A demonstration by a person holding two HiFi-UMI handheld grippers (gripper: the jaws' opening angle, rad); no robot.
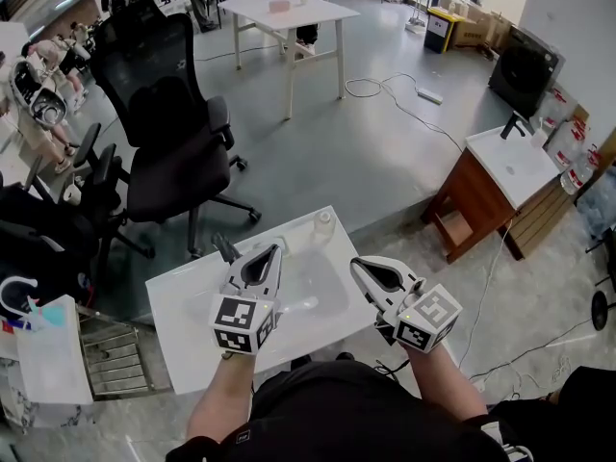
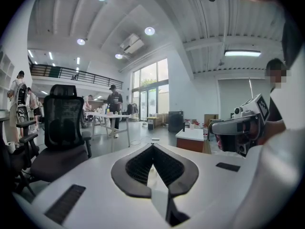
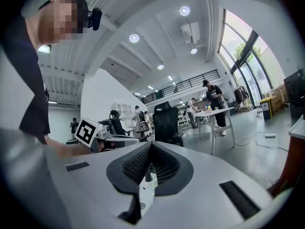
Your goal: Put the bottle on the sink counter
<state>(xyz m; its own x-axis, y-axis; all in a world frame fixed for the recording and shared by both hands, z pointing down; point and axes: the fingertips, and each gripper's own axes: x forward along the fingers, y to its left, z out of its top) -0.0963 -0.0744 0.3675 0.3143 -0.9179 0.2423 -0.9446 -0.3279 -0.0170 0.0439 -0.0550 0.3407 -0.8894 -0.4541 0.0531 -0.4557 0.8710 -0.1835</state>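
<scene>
Sitting sunk in the middle of the sink counter (image 1: 183, 325), the white basin (image 1: 322, 292) has a dark faucet (image 1: 223, 248) at its far left rim. A small clear bottle (image 1: 325, 219) stands upright at the counter's far right corner, apart from both grippers.

Above the basin's left side hangs the left gripper (image 1: 274, 249), its jaws clenched with nothing between them. The right gripper (image 1: 356, 262) hangs over the basin's right side, towards the counter's near right corner; its jaws also meet at the tips and grip nothing.

Around the counter lies a grey floor (image 1: 318, 142). A black office chair (image 1: 173, 133) stands beyond the far left corner, a white table (image 1: 284, 12) further back, and a wooden cabinet (image 1: 472, 205) with its own white sink top sits well off to the right. A cable (image 1: 385, 89) loops across the floor between table and cabinet.

Left of the basin the counter top is bare. A metal rack (image 1: 111, 354) sits just beside the left edge. Beyond the far edge the floor runs open up to the table.
</scene>
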